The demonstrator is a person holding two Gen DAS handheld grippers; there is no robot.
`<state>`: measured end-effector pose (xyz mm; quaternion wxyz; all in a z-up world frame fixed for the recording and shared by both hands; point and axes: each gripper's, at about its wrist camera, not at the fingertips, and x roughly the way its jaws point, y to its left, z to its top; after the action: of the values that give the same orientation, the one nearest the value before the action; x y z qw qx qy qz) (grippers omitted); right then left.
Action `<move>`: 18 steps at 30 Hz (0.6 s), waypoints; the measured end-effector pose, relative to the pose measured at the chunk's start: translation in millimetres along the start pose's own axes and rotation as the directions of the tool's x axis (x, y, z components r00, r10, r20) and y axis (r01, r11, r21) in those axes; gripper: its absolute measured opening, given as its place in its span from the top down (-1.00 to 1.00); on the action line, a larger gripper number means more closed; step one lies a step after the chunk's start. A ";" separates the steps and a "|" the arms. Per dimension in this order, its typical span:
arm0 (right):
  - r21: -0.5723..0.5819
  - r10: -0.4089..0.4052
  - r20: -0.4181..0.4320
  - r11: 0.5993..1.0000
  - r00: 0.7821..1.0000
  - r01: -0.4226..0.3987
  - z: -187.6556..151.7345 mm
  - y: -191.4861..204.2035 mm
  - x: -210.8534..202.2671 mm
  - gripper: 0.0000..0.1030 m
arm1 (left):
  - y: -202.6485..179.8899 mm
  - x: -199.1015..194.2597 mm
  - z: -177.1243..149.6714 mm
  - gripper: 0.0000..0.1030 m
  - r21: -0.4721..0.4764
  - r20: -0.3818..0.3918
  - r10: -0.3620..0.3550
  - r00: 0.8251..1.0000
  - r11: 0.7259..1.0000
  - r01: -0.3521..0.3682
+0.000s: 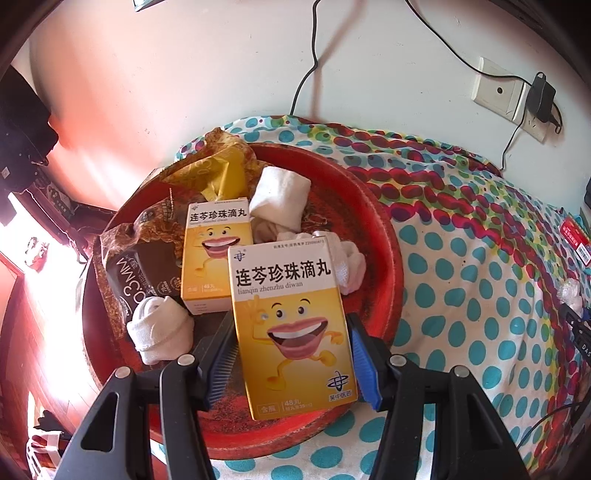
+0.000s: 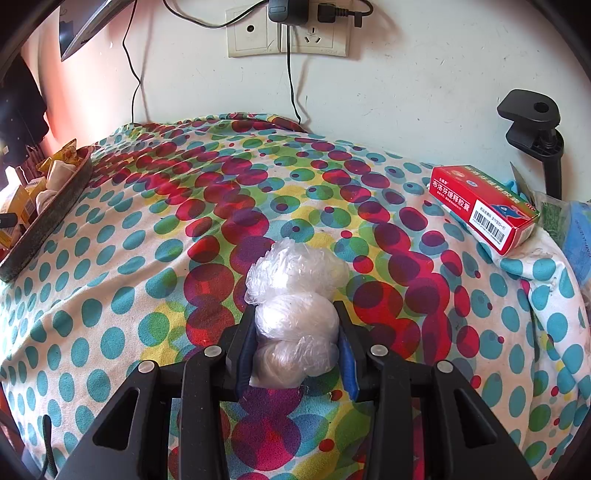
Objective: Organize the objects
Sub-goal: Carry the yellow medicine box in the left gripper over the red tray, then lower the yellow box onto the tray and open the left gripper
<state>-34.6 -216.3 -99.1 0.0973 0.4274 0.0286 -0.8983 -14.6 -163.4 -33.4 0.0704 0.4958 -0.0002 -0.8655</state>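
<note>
A polka-dotted cloth in teal, red and yellow (image 2: 147,236) covers the whole work surface, reaching back to a white wall with a socket plate (image 2: 288,35). At the cloth's left edge sits a round red tray (image 1: 373,236), which holds a second yellow medicine box (image 1: 216,254), crumpled brown and yellow snack wrappers (image 1: 147,251) and several rolled white socks (image 1: 162,332). In the right wrist view the tray's dark rim (image 2: 48,218) shows at the far left.

The left gripper (image 1: 291,362) is clamped on a yellow-and-white cardboard medicine box with a cartoon mouth (image 1: 291,317), both blue pads pressing its long sides; the box hangs over the tray's near part, just in front of its twin.

The right gripper (image 2: 295,354) grips a bundle of crinkled clear plastic film wrapped around pale round lumps (image 2: 295,306), which rests on the cloth near its middle. A red rectangular medicine carton with a barcode (image 2: 484,206) lies well apart at the cloth's right edge.
</note>
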 end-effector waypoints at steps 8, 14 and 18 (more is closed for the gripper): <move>0.001 -0.005 0.000 1.000 1.000 0.005 -1.0 -6.9 -0.4 0.30 | 11.4 8.8 -2.2 -0.11 -0.012 -0.008 0.013 1.000 1.000 -0.013; 0.001 -0.009 0.000 1.000 1.000 0.009 -0.3 2.3 0.0 0.30 | 27.0 19.8 -0.2 -0.07 -0.037 -0.019 0.028 0.999 0.999 -0.029; 0.000 -0.010 -0.001 1.000 1.000 0.010 -0.3 3.3 0.1 0.30 | 43.1 27.9 -0.4 -0.05 -0.071 -0.031 0.037 0.999 0.997 -0.039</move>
<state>-33.8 -219.5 -99.2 0.0925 0.4276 0.0306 -0.8987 -22.9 -209.4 -54.5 0.1045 0.5059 0.0224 -0.8560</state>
